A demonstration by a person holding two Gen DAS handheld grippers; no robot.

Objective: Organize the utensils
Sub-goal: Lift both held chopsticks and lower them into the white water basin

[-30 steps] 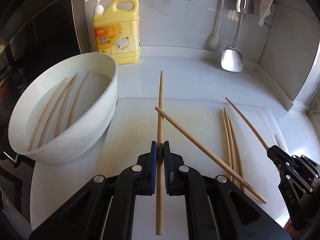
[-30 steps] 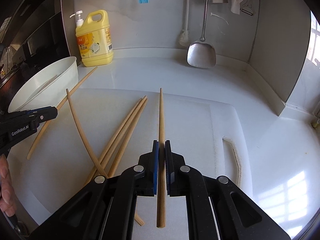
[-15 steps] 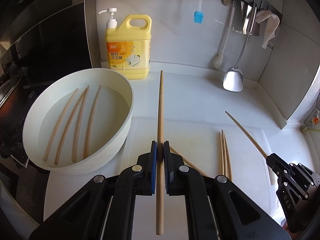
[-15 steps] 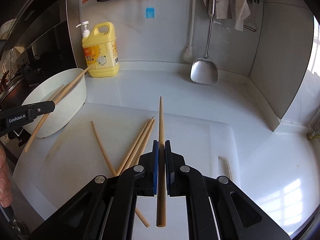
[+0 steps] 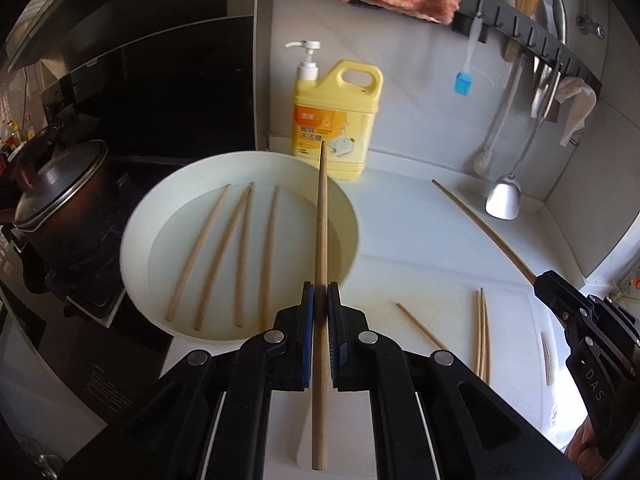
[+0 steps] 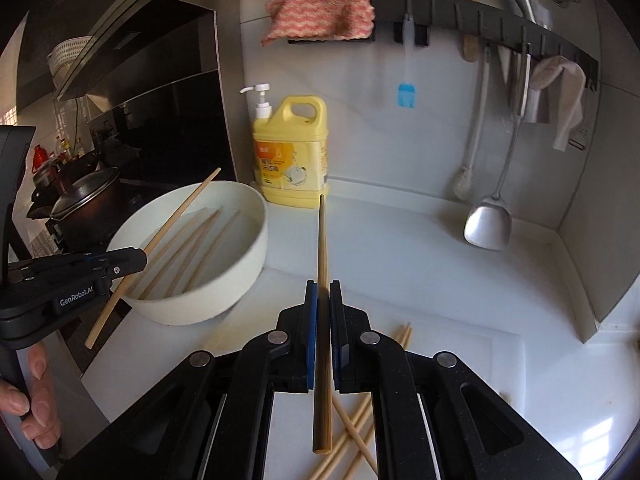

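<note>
Where clamped: one chopstick [image 5: 321, 240] between pads of left tool [image 5: 319, 300], tip above rim of white basin [image 5: 136, 220]; second chopstick [image 6: 322, 264] pinched likewise in right tool [image 6: 323, 300], held above bench [image 6: 400, 240]. Within basin, under water: four chopsticks [image 5: 224, 252]. On cutting board [image 5: 512, 320] at bench's near edge: loose chopsticks [image 5: 482, 332]. Beyond basin, against back wall: yellow detergent jug [image 5: 336, 120]. Hung above the rear corner: steel spatula [image 5: 504, 200].
</note>
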